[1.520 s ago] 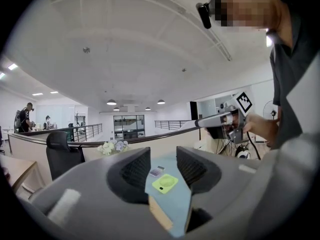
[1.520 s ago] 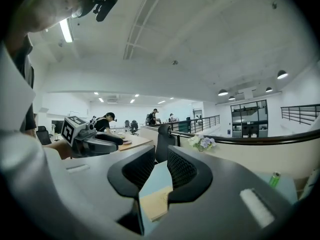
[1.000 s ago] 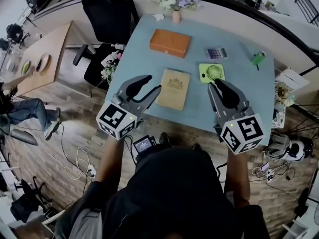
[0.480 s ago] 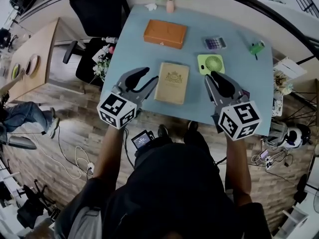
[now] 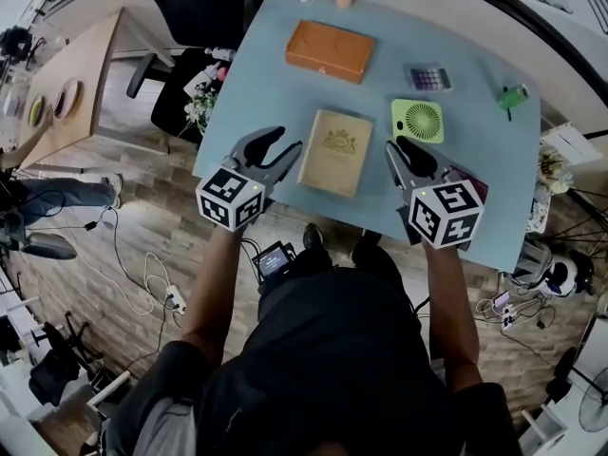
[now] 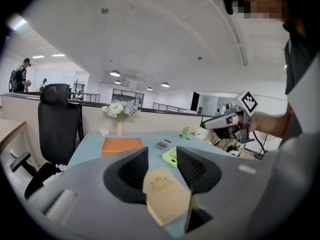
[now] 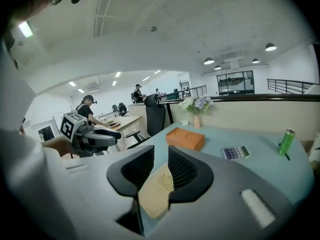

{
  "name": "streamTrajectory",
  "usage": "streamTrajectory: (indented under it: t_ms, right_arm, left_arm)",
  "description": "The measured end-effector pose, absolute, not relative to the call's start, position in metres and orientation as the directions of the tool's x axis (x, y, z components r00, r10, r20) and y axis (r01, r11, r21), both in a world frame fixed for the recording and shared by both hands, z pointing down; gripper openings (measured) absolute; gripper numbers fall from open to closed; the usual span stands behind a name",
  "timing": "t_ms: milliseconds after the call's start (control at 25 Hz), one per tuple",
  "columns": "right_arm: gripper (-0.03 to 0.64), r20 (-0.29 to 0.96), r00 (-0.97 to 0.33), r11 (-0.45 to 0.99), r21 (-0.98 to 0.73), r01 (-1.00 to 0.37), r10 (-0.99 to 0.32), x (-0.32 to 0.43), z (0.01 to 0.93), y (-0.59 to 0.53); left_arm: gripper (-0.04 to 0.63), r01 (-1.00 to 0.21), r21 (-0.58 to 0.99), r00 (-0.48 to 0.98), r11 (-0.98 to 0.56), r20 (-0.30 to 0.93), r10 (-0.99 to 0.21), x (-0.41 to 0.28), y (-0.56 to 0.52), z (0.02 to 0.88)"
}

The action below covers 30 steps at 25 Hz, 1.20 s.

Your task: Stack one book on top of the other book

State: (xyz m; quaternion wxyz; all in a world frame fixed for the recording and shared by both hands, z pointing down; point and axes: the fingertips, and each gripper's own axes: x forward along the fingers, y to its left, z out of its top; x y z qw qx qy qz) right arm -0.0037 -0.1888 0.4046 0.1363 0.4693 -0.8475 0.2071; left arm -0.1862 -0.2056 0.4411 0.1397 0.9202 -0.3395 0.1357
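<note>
Two books lying flat and apart on a pale blue table [image 5: 275, 84], flanked by two hand-held grippers.
The tan book [image 5: 335, 152], with an embossed crest on its cover, lies near the table's front edge between the left gripper [image 5: 282, 143] and the right gripper [image 5: 397, 147]. Both grippers have their jaws spread and hold nothing, and the tan book shows through each gap. The plain orange book [image 5: 329, 50] lies farther back. A small vase [image 6: 120, 129] at the far edge holds pale flowers [image 6: 119, 110].
</note>
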Motion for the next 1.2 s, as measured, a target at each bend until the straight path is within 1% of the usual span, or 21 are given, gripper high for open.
streamTrajectory:
  t_ms: [120, 360, 600, 1200]
  right_arm:
    - [0.08, 0.459, -0.536, 0.472, -0.256, -0.843, -0.708, -0.006, 0.429, -0.194]
    - [0.083, 0.524, -0.543, 0.448, -0.308, -0.839, -0.657, -0.007, 0.479, -0.204]
    - [0.087, 0.578, -0.551, 0.427, -0.35, -0.834, -0.602, -0.014, 0.524, -0.213]
    - [0.118, 0.683, -0.544, 0.286, -0.463, -0.839, -0.488, -0.011, 0.633, -0.213]
  left_arm:
    - [0.215, -0.667, 0.194, 0.727, -0.719, 0.383, -0.571, -0.186, -0.209, 0.465]
    - [0.216, -0.672, 0.24, 0.717, -0.701, 0.447, -0.535, -0.181, -0.214, 0.512]
    - [0.215, -0.685, 0.271, 0.704, -0.677, 0.486, -0.518, -0.18, -0.225, 0.554]
    - [0.216, -0.697, 0.334, 0.677, -0.634, 0.597, -0.43, -0.17, -0.231, 0.641]
